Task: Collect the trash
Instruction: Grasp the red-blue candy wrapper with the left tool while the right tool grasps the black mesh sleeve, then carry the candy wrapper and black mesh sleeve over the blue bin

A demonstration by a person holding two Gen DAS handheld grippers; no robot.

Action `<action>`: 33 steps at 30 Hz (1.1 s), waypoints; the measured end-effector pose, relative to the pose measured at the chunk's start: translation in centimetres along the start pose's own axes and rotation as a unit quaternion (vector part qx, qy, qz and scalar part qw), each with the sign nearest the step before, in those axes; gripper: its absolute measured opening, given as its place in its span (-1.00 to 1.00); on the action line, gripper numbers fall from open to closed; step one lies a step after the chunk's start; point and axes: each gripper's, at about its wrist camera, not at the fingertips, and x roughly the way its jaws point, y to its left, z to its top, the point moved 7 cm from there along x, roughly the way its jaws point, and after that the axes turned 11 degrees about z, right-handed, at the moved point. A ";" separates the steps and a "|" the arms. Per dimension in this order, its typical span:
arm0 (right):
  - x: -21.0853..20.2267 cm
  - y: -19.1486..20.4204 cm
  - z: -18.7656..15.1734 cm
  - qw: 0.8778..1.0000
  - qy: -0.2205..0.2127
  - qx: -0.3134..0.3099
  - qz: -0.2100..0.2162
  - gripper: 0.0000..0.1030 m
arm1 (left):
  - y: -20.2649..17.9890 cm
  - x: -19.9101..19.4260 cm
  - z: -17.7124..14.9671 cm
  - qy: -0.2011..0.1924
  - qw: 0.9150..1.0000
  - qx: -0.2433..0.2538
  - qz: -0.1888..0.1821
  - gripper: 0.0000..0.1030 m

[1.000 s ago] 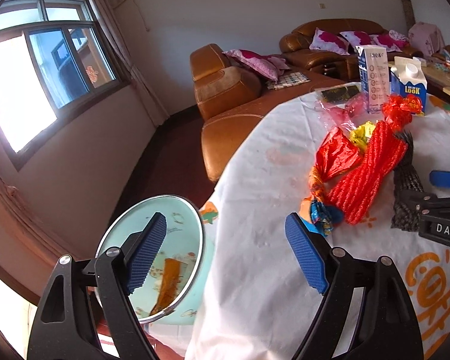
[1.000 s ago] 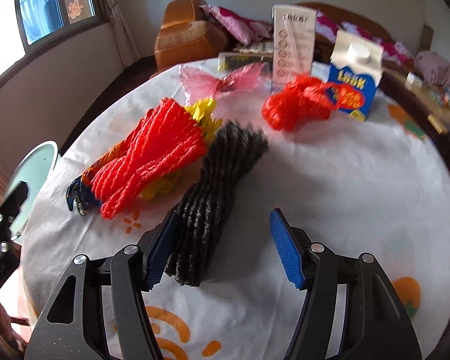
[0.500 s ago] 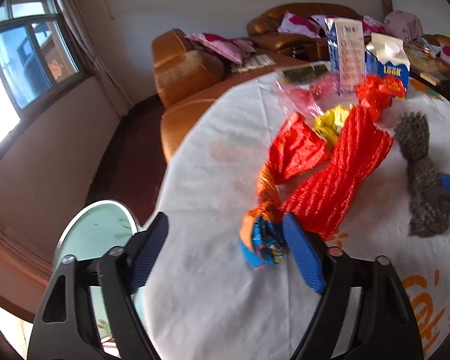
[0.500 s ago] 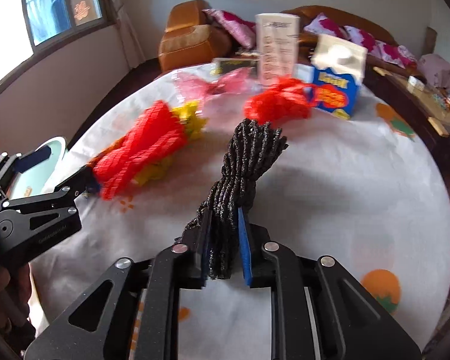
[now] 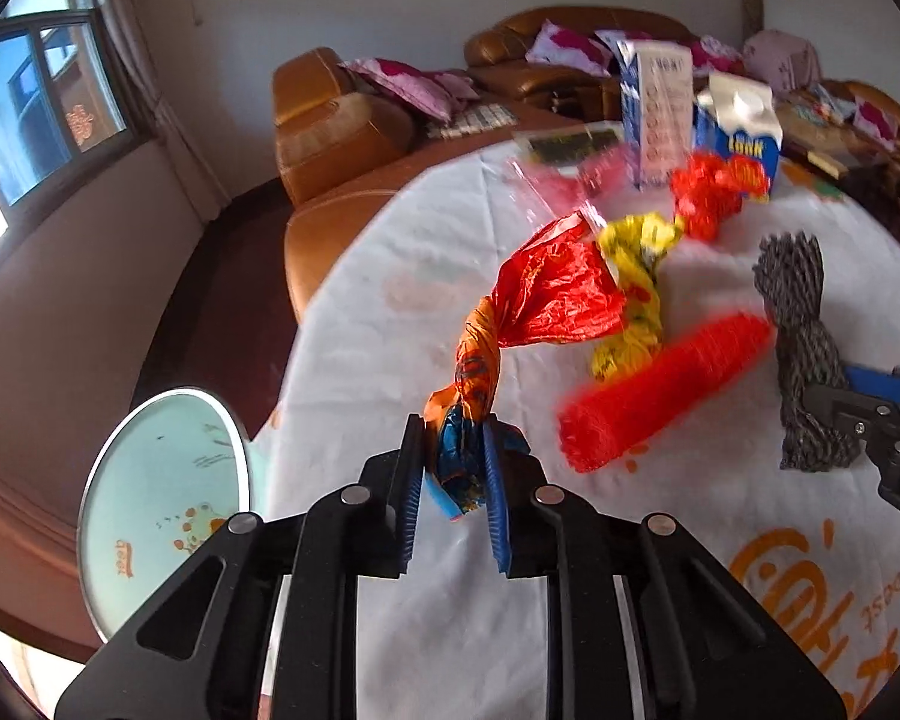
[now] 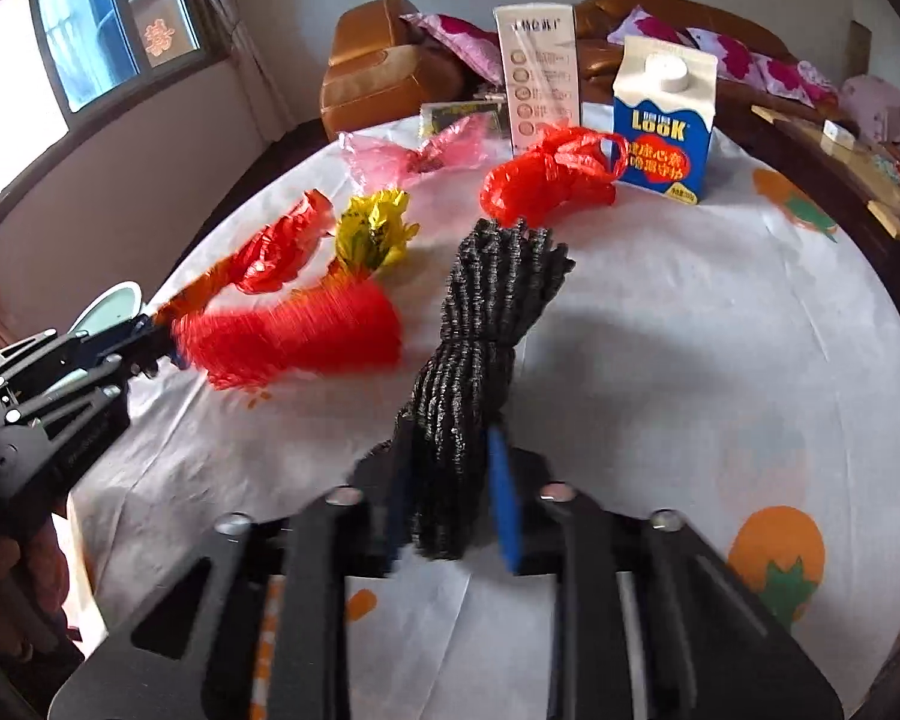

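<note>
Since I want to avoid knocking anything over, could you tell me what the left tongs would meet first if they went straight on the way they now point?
The left tongs are shut on the twisted snack wrapper, so that comes first; beyond it probably the yellow bag, though depth is unclear.

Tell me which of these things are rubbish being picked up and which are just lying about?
Being collected:
- twisted snack wrapper, pinched in the left gripper
- dark mesh bundle, pinched in the right gripper
- red mesh bundle, likely next
- bin beside the table

Probably just standing there:
- blue carton
- tall white box
- sofa
</note>
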 end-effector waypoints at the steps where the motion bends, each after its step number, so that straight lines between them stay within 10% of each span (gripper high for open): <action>1: -0.3 0.1 -0.1 1.000 -0.002 0.001 0.003 -0.69 | 0.4 -0.7 0.0 -0.007 1.000 -0.005 0.003 -0.64; 13: -3.8 1.5 0.5 0.998 -0.047 -0.040 -0.024 -0.73 | 4.9 -4.9 -0.6 -0.054 0.993 -0.026 0.098 -0.65; 33: 1.1 12.4 4.2 0.986 -0.032 -0.160 0.023 -0.73 | 14.2 -4.1 -4.3 -0.005 0.975 -0.073 0.209 -0.65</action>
